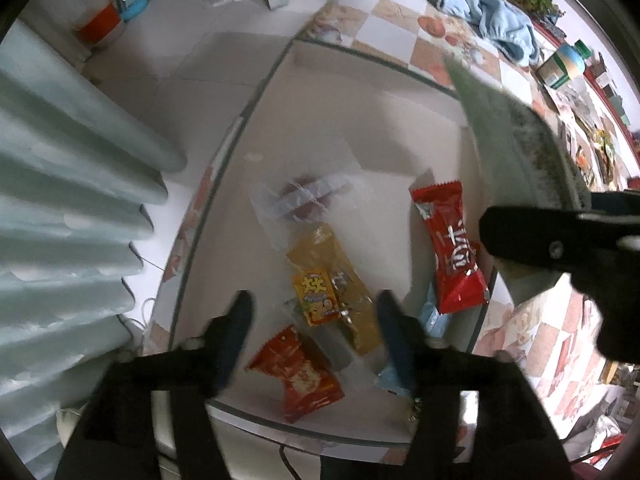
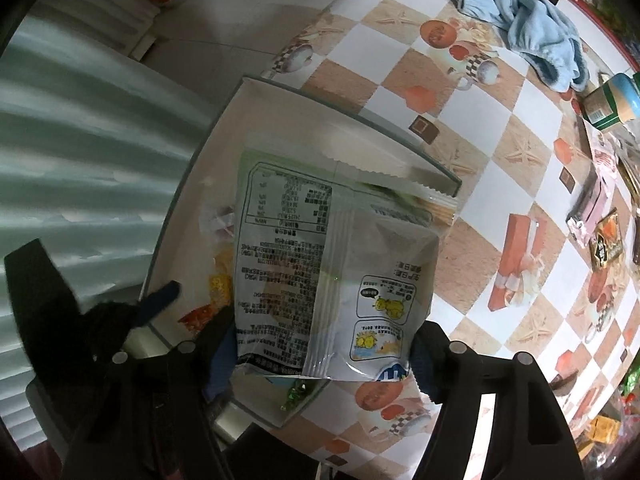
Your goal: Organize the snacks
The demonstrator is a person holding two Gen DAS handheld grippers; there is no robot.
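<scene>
A white tray (image 1: 340,120) lies at the table's corner and holds several snacks: a small yellow packet (image 1: 316,300), an orange-red packet (image 1: 304,380), a red packet (image 1: 452,248) and a clear wrapper (image 1: 304,200). My left gripper (image 1: 316,320) hangs open right above them with nothing between its fingers. Over the tray (image 2: 352,118), my right gripper (image 2: 320,362) is shut on a silvery grey-green packet (image 2: 332,260), printed back towards the camera, pads at its two side edges. In the left wrist view that packet (image 1: 520,140) looks blurred, above the right gripper (image 1: 532,240).
A checked tablecloth (image 2: 472,128) covers the table, with a blue cloth (image 2: 532,28) and a green-lidded jar (image 2: 612,104) far off. More packets (image 2: 608,240) lie at the right edge. A pale pleated curtain (image 1: 60,200) hangs left of the tray, beyond the table edge.
</scene>
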